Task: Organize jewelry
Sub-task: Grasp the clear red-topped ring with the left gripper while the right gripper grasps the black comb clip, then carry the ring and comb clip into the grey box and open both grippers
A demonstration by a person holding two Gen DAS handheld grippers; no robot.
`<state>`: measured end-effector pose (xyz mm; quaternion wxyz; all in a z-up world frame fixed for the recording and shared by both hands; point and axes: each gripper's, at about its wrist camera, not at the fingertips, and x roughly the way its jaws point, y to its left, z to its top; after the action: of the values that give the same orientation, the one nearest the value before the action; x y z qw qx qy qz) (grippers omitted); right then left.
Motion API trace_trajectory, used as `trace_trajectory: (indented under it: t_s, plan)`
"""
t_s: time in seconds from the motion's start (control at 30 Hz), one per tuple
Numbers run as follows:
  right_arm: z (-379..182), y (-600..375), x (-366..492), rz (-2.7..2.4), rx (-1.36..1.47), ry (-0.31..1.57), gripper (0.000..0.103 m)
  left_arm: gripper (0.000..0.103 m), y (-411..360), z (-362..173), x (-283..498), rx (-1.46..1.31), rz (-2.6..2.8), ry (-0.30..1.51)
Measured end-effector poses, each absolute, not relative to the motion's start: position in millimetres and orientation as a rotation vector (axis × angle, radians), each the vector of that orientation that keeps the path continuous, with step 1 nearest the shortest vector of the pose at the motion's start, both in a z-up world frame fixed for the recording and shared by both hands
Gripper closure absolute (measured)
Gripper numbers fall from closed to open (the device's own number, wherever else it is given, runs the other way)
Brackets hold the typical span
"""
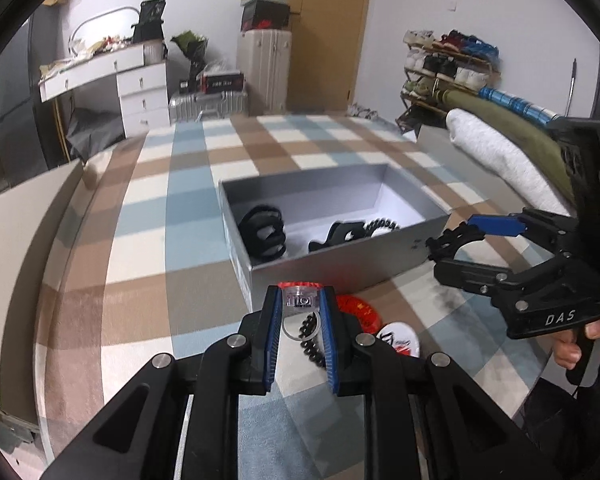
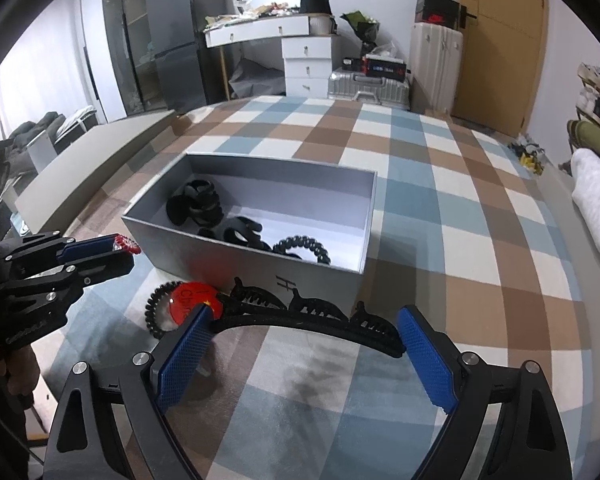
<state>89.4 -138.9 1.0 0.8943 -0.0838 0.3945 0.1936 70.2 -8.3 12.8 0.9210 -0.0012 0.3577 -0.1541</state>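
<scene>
On the right gripper (image 1: 440, 250) — marked "DAS" — fingers spread; left gripper (image 1: 300, 300) pinches a clear ring (image 1: 300, 312).

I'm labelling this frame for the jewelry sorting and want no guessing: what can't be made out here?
- Left wrist view: box front wall hides part of the black hair clip inside.
- Left wrist view: left hand-held gripper fingers cover the red badge.
- Right wrist view: lettering on the box front is blocked by the black comb clip.
- The clear ring's top detail is blurred.

left gripper (image 1: 300, 300) jaws pinching clear ring (image 1: 300, 312), grey box (image 1: 340, 268) ahead
</scene>
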Motion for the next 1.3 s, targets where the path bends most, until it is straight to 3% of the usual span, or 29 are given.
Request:
trace_trajectory:
  t_s: [0.6, 1.3]
  plan:
    - [20.3, -151.5, 107.7, 0.509, -0.015, 0.742, 0.01, 0.089, 4.3, 26.7, 85.8, -0.097, -0.279, 0.663]
    - [15.4, -136.1, 132.0, 0.537, 0.034, 0.751, 0.009, 0.089, -13.1, 9.7, 117.4, -0.072, -0.261, 0.748]
